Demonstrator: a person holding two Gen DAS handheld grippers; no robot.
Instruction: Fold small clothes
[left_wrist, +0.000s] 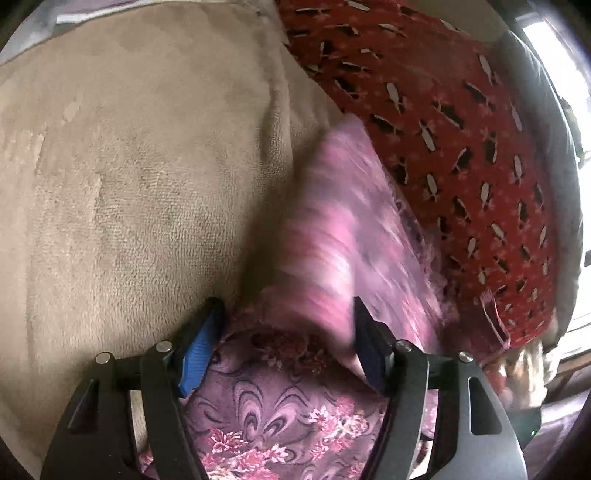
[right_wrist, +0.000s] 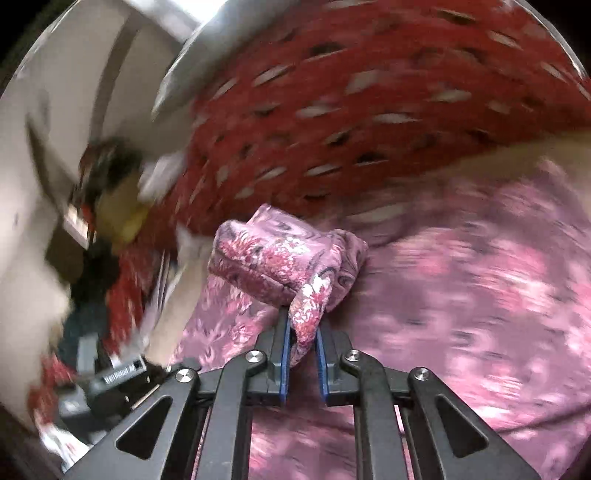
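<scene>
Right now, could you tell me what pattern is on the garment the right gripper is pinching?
Pink-and-red flowers with swirls on mauve garment; right wrist view.

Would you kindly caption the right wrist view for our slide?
Right tongs shut on a bunched fold of pink floral garment, lifted before a red patterned cloth.

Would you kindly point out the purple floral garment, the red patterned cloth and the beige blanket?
purple floral garment (right_wrist: 280, 258): right wrist view, bunched fold above the jaws.
red patterned cloth (left_wrist: 443, 122): left wrist view, middle of its spread.
beige blanket (left_wrist: 140, 177): left wrist view, bare middle.
</scene>
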